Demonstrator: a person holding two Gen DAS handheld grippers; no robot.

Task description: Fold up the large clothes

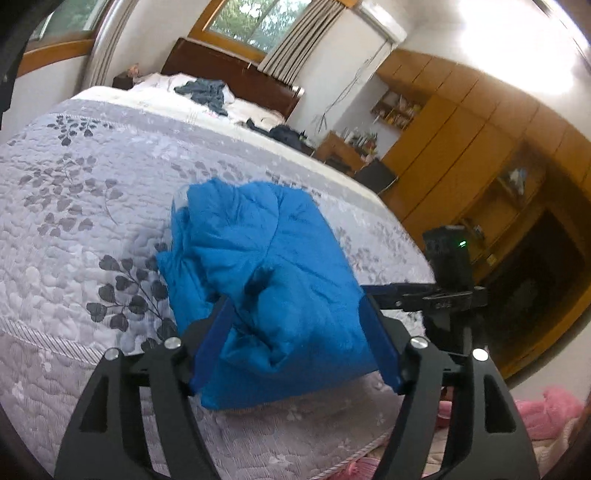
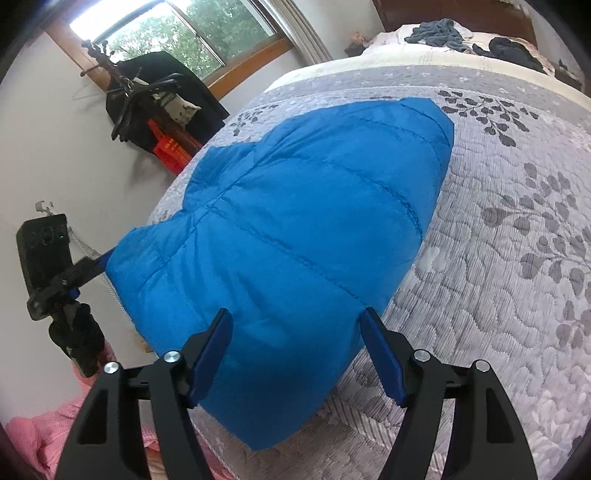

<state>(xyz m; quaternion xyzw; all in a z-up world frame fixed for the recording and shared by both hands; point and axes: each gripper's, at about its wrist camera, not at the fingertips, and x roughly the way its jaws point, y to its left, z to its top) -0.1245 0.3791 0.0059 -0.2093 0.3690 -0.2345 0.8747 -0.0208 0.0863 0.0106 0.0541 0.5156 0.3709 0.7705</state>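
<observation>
- Left gripper [image 1: 295, 314]: the fingers [image 1: 212, 343] stand wide apart, one on each side of the near end of the blue padded jacket [image 1: 258, 266]. Contact between the fingers and the fabric cannot be confirmed.
- Blue padded jacket: it lies folded into a compact bundle on the bed [image 1: 74, 221], near the foot edge, on a grey quilt with a leaf print.
- Right gripper [image 2: 297, 350]: the fingers [image 2: 384, 365] are spread apart and frame the near edge of the jacket's smooth quilted panel. The fabric between them is not pinched.
- Background, far end of the bed: dark clothes [image 2: 439, 35] lie crumpled by the pillows.
- Floor beside the bed: pink fabric [image 2: 40, 439] is visible.
</observation>
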